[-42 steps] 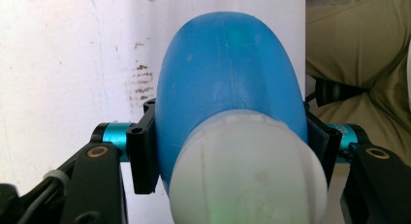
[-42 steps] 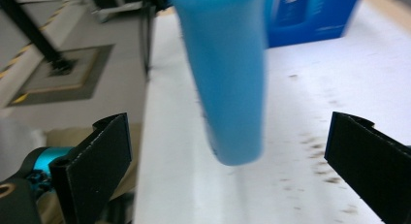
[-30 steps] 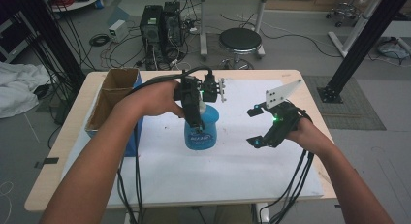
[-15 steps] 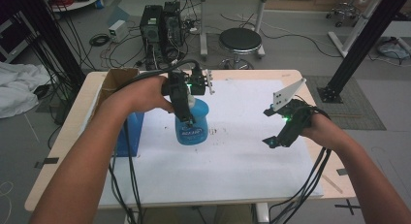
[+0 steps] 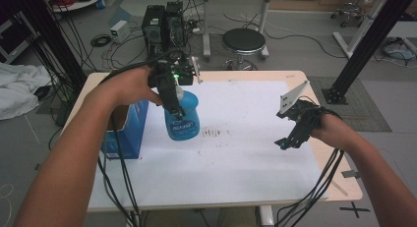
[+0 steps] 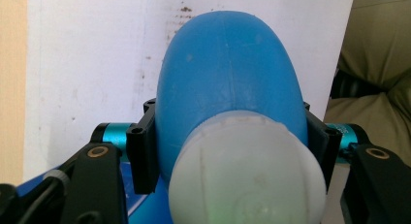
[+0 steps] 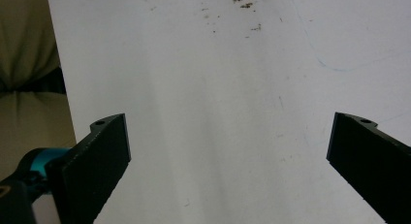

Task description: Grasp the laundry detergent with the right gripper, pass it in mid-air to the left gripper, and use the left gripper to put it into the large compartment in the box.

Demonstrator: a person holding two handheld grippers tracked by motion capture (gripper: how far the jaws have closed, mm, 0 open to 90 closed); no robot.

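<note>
The left claw (image 5: 173, 105) is clamped on a blue bottle (image 5: 183, 120), its jaws pressing either side of the bottle just below the white cap (image 6: 248, 173). In the left gripper view the bottle's rounded blue body (image 6: 228, 73) swells up between the jaws. In the high view the bottle looks lifted off the white sheet (image 5: 236, 153), though contact underneath cannot be told for sure. A blue box (image 5: 129, 133) stands just to the left of this claw, at the counter's (image 5: 339, 187) left side, partly behind the person's forearm.

The right claw (image 5: 291, 141) is well apart from the bottle, off to its right, over the right part of the sheet. Its jaws are spread wide and grip nothing; in the right gripper view bare white sheet (image 7: 218, 112) lies between them. A patch of dark specks (image 5: 212, 133) marks the sheet between the two claws, nearer the bottle.
</note>
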